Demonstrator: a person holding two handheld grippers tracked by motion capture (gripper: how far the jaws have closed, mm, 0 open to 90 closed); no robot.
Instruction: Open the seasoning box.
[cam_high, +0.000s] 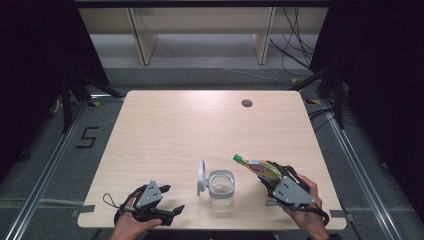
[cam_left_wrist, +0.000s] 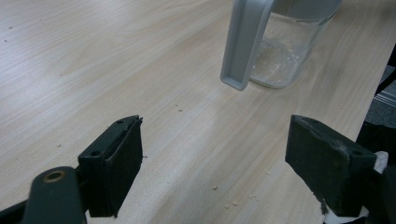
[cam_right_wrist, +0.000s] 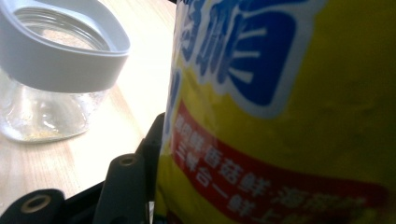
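A clear glass jar (cam_high: 221, 189) with a grey rim stands near the table's front edge, its grey lid (cam_high: 201, 177) hinged open to the left. My right gripper (cam_high: 267, 176) is shut on a yellow printed packet (cam_high: 259, 168) with a green tip (cam_high: 239, 159), held tilted just right of the jar. In the right gripper view the packet (cam_right_wrist: 289, 107) is up close beside the jar (cam_right_wrist: 44, 109). My left gripper (cam_high: 171, 198) rests open at the front left, with nothing between its jaws. In the left gripper view the left gripper (cam_left_wrist: 215, 140) faces the lid (cam_left_wrist: 245, 42) and the jar (cam_left_wrist: 285, 53).
The wooden table (cam_high: 200, 130) has a round cable hole (cam_high: 246, 103) at its far right. Small crumbs (cam_left_wrist: 229, 203) lie on the wood near the left gripper. Beyond the table stand pale shelf legs (cam_high: 142, 40) and loose cables (cam_high: 295, 45) on the floor.
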